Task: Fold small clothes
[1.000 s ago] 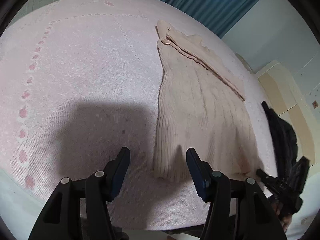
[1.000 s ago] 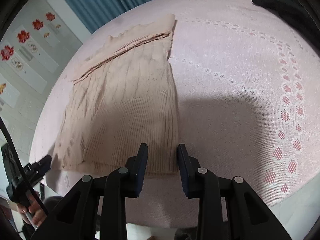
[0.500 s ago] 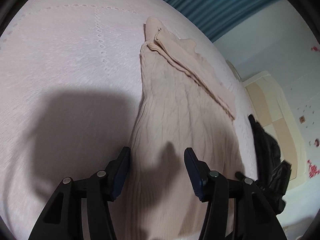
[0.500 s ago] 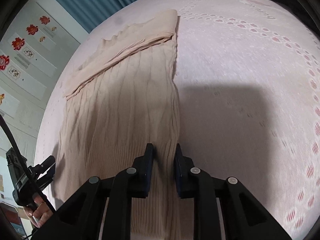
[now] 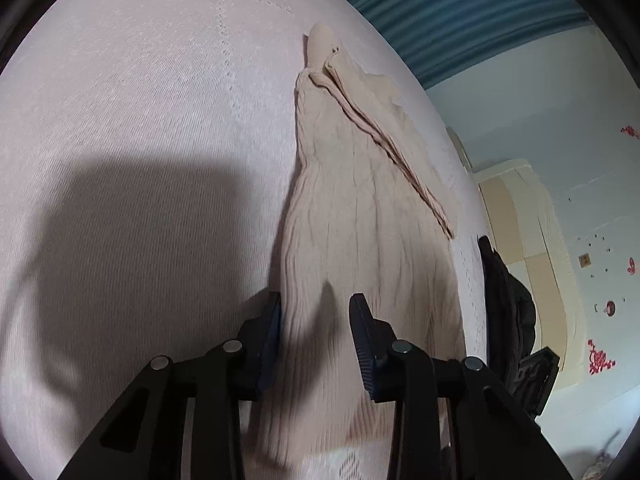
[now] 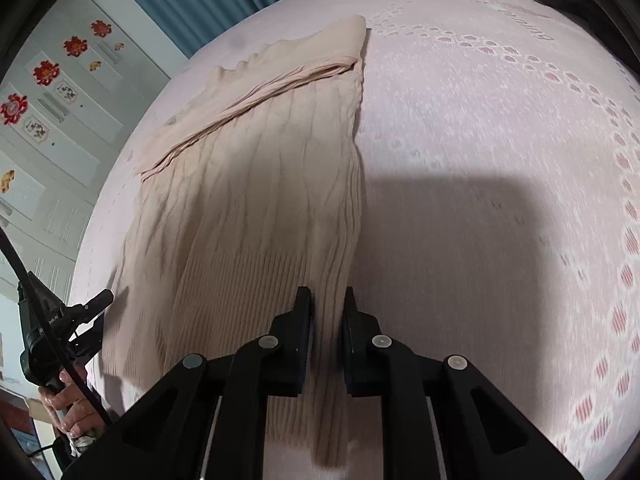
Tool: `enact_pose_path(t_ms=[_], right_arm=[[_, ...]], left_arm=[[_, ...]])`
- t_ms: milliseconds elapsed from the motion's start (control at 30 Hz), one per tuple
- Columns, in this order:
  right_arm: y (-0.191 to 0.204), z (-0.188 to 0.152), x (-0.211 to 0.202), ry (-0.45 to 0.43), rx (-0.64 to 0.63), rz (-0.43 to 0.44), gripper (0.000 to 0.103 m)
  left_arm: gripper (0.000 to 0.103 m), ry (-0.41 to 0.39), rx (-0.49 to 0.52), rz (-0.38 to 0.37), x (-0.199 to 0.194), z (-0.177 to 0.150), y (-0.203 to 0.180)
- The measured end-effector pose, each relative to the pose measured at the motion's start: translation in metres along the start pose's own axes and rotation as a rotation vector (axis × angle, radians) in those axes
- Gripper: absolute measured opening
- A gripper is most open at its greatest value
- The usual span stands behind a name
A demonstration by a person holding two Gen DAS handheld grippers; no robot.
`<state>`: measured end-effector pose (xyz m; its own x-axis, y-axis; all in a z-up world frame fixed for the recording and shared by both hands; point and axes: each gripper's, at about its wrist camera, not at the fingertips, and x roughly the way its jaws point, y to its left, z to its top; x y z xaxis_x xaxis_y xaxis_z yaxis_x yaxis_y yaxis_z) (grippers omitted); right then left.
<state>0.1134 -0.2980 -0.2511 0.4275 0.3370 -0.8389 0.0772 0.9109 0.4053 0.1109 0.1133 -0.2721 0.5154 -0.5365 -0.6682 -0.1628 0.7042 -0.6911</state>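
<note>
While the beige knitted garment (image 5: 360, 216) is spread lengthwise on the pink bedspread (image 5: 132, 128), its ribbed hem is raised off the surface at the near edge. At the hem's left corner, the left gripper (image 5: 315, 312) is seen with its jaws parted wide; the left pad (image 5: 274, 320) is pressed against the garment's left border and the other pad stands over the ribbing, but no firm pinch is shown, so the fabric is merely straddled. A folded sleeve (image 5: 384, 140) is laid diagonally across the upper part of the garment, toward the far edge of the bedspread. Beyond the garment's right border, a dark piece of clothing (image 5: 508, 300) is seen at the bedspread's right edge.

At the hem's right corner, the right gripper (image 6: 327, 300) is drawn in narrowly on a strip of the ribbed fabric (image 6: 248, 208), which is gripped between the pads and hangs below them. Rows of pink patterned dots (image 6: 624, 272) are seen along the bedspread's right edge.
</note>
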Motion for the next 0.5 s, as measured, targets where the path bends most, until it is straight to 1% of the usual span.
enact_pose_path(t_ms=[133,233,300,367,500], right_arm=[[0.0,-0.013,-0.007,-0.003,-0.003,0.008,0.014],[0.005,-0.02,-0.011,-0.027,-0.027,-0.019,0.014],[0.009,-0.022,-0.01,-0.041,-0.038,-0.044,0.014],[0.013,-0.023,-0.009,-0.04,-0.059,-0.061,0.014],[0.02,-0.021,-0.007,-0.028,-0.104,-0.08,0.014]], left_arm=[[0.032,0.008,0.043,0.015,-0.007,-0.015,-0.002],[0.032,0.0,0.084,0.04,-0.01,-0.022,-0.006],[0.032,-0.012,0.118,0.071,-0.009,-0.025,-0.011],[0.032,-0.017,0.139,0.09,-0.008,-0.026,-0.014],[0.032,-0.02,0.141,0.089,-0.008,-0.026,-0.013]])
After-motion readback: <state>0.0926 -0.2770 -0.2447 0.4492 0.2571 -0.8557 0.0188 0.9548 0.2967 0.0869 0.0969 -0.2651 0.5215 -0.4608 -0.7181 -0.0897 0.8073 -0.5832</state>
